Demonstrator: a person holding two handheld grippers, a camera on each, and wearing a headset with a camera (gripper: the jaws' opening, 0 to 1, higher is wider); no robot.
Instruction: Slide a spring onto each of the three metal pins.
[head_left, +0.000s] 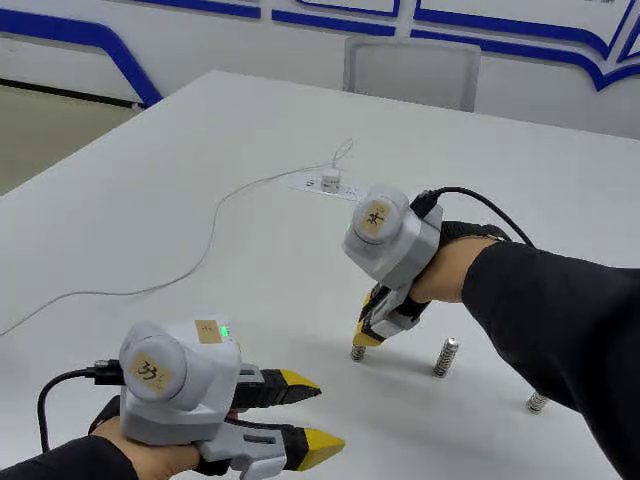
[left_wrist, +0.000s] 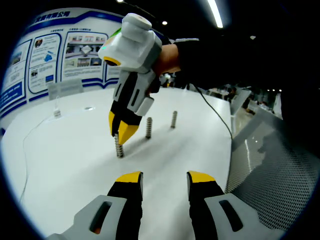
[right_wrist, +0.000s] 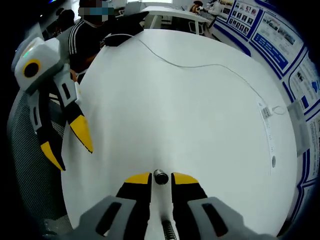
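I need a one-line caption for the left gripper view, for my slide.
Right gripper grips the nearest spring on the white table; left gripper is open in the foreground.

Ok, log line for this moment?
right gripper: jaws shut on spring, upright on table | left gripper: open, holding nothing | other springs: upright, untouched
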